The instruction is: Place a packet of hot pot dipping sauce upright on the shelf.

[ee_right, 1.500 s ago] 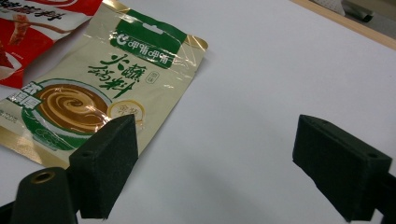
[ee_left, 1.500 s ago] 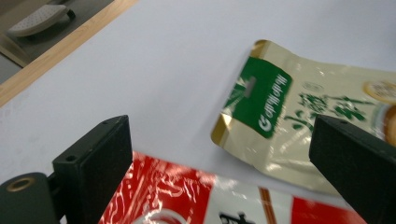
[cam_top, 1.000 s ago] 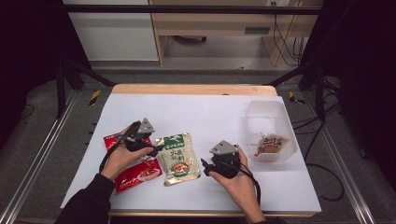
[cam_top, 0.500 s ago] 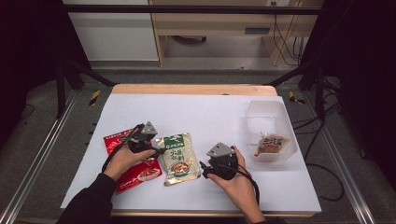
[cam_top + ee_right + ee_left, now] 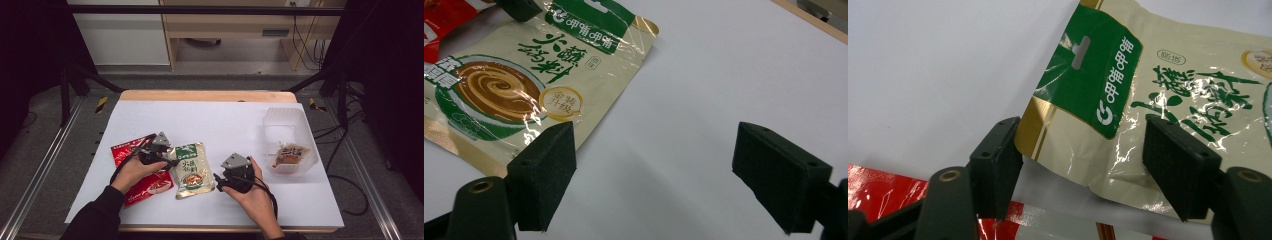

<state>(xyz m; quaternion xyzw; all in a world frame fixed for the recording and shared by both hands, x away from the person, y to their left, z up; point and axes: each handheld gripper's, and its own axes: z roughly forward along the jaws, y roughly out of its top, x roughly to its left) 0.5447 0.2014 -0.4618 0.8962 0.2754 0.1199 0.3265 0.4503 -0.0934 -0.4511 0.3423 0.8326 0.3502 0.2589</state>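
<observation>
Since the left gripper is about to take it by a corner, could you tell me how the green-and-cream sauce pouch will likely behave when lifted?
The pouch will probably droop: its film is creased. The glossy surface may slip between the left gripper pads. It lies flat, so rolling seems unlikely.

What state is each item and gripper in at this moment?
left gripper: open, jaws astride the top corner of the cream pouch.
right gripper: open, holding nothing, beside the pouch's edge.
cream pouch: sealed, lying flat, face up.
red pouch: flat, partly under the cream pouch.
clear container: lidless, one brown packet inside.
</observation>
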